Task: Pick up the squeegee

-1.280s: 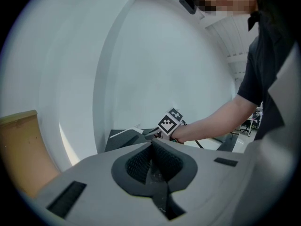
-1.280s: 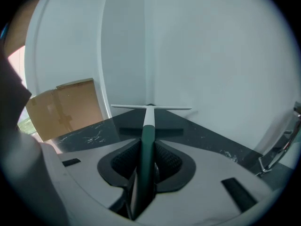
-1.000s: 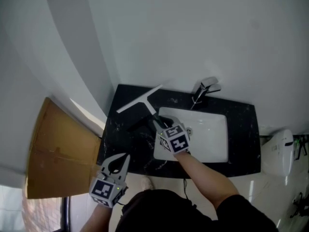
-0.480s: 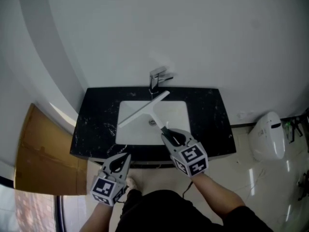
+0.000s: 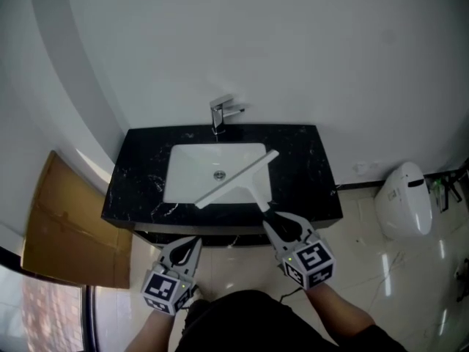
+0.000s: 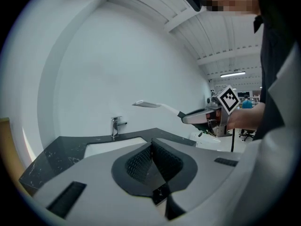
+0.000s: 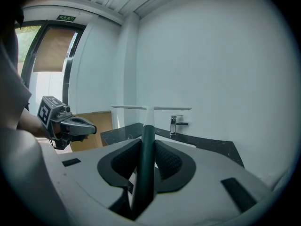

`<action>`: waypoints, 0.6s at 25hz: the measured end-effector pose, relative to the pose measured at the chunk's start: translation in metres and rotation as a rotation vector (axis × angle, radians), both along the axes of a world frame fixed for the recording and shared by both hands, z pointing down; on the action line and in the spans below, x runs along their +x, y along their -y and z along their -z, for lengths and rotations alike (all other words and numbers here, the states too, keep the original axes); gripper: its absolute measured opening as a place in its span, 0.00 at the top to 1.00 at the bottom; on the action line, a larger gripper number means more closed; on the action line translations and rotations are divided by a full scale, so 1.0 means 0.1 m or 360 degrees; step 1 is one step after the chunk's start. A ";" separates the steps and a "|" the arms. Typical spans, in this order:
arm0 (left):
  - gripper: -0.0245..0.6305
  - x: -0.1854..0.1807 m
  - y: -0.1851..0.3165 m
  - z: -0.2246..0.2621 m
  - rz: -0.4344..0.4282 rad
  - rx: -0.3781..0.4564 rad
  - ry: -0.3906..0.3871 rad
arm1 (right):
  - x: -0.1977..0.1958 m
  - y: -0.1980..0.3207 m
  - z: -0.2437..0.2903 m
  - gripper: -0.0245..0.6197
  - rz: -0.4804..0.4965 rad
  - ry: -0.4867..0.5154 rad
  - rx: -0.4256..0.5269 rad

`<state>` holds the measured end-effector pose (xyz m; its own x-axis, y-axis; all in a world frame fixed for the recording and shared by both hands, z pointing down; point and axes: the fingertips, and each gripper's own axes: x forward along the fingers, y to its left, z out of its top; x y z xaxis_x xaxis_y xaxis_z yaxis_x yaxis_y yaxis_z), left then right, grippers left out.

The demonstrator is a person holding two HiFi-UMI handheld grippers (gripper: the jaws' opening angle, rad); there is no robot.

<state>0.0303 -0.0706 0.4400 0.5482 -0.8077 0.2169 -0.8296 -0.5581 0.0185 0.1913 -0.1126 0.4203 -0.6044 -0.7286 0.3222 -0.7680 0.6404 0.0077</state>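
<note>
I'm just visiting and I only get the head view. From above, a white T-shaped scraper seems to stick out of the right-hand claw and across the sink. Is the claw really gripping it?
Observer: Yes. In the right gripper view, the right gripper is shut on the dark handle of the squeegee, which runs straight out between its two pads.
Visitor: Is its white blade resting on anything?
Observer: No. The left gripper view shows it from the side. It is up in the air, well above the black counter, and touches nothing except that gripper.
</note>
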 end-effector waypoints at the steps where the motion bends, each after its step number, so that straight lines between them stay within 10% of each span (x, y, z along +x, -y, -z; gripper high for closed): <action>1: 0.97 -0.01 -0.03 0.00 -0.0004 0.0004 0.0001 | 0.01 -0.06 -0.01 0.80 -0.0007 0.0007 0.0002; 15: 0.97 -0.36 -0.20 -0.04 -0.0166 -0.0002 0.0014 | -0.44 -0.42 -0.09 0.80 -0.0096 0.0057 -0.0017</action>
<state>-0.0060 -0.0502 0.4443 0.6275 -0.7461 0.2228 -0.7671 -0.6415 0.0124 0.1474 -0.0707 0.4298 -0.5710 -0.7606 0.3089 -0.8047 0.5930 -0.0272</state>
